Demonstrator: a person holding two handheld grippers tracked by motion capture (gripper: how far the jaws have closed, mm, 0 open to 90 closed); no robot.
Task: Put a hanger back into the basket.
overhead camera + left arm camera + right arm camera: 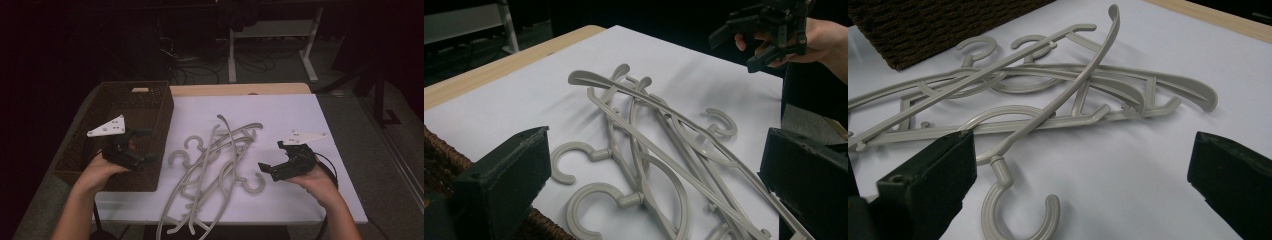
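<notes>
Dark room surrounds a bench covered with a white sheet, a strip of bare wood showing along its far edge, with desk legs and cables on the floor beyond. On the sheet, from the middle down to the near edge, lies a tangled pile of grey plastic hangers, crossing over one another; several hooks stick out toward the left side, and one hook curls out on the right. A dark woven basket stands at the left edge of the bench, just beside the pile. The left tongs hover over the basket's near right part, held in the person's left hand, jaws spread wide with nothing between them. The right tongs hang above the sheet close to the right-hand hook, held in the right hand, jaws likewise spread and bare. In the right gripper view that hook lies on the sheet between the two black jaws, touched by neither.
</notes>
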